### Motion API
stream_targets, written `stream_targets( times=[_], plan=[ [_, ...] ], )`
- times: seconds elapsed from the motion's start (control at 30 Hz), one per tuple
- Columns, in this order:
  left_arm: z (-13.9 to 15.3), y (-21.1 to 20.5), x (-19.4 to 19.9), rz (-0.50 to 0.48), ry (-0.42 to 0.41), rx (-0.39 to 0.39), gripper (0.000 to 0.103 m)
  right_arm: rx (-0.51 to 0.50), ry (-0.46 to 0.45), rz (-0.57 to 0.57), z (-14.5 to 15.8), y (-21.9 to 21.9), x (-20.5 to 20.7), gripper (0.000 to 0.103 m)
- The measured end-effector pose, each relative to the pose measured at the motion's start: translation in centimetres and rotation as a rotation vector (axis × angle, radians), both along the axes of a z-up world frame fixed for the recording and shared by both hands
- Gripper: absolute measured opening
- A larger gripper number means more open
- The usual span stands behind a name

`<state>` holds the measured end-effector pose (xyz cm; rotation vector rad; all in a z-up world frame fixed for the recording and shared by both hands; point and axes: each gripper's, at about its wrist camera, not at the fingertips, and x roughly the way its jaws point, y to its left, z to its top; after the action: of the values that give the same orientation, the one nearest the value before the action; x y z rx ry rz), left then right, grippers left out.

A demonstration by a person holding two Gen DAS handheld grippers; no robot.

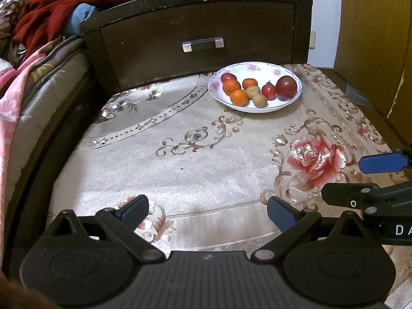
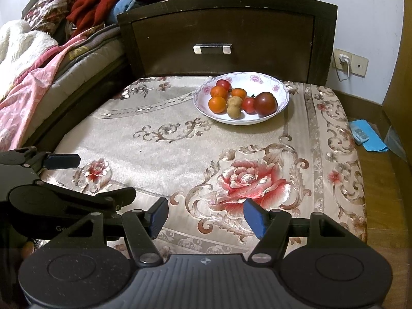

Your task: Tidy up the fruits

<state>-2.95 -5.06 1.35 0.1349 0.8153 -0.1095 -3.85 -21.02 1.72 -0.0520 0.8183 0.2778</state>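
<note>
A white floral plate (image 1: 267,68) (image 2: 279,87) stands at the far side of a flowered cloth. It holds three oranges (image 1: 238,97) (image 2: 217,104), a large dark red tomato (image 1: 286,87) (image 2: 265,103), small red tomatoes (image 1: 268,91) (image 2: 248,104) and two brown round fruits (image 1: 259,99) (image 2: 233,111). My left gripper (image 1: 207,212) is open and empty, near the cloth's front edge. My right gripper (image 2: 206,217) is open and empty, beside it on the right. Each gripper shows at the edge of the other's view.
A dark wooden cabinet with a drawer handle (image 1: 203,44) (image 2: 212,49) stands right behind the plate. A bed with blankets (image 1: 15,87) (image 2: 31,82) runs along the left. A blue object (image 2: 368,135) lies on the floor at right.
</note>
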Motion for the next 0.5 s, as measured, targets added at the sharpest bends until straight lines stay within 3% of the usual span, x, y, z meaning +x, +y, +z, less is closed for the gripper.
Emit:
stream_targets(
  times=[0.17,0.5],
  plan=[
    [0.45,-0.36,-0.15,0.001,-0.02,0.051,0.103,0.006,-0.003,-0.002,0.02,-0.01,-0.08,0.059],
    [0.23,-0.15,0.07,0.02,0.016,0.029,0.103,0.017,-0.005,-0.009,-0.03,-0.09,-0.01,0.06]
  ],
)
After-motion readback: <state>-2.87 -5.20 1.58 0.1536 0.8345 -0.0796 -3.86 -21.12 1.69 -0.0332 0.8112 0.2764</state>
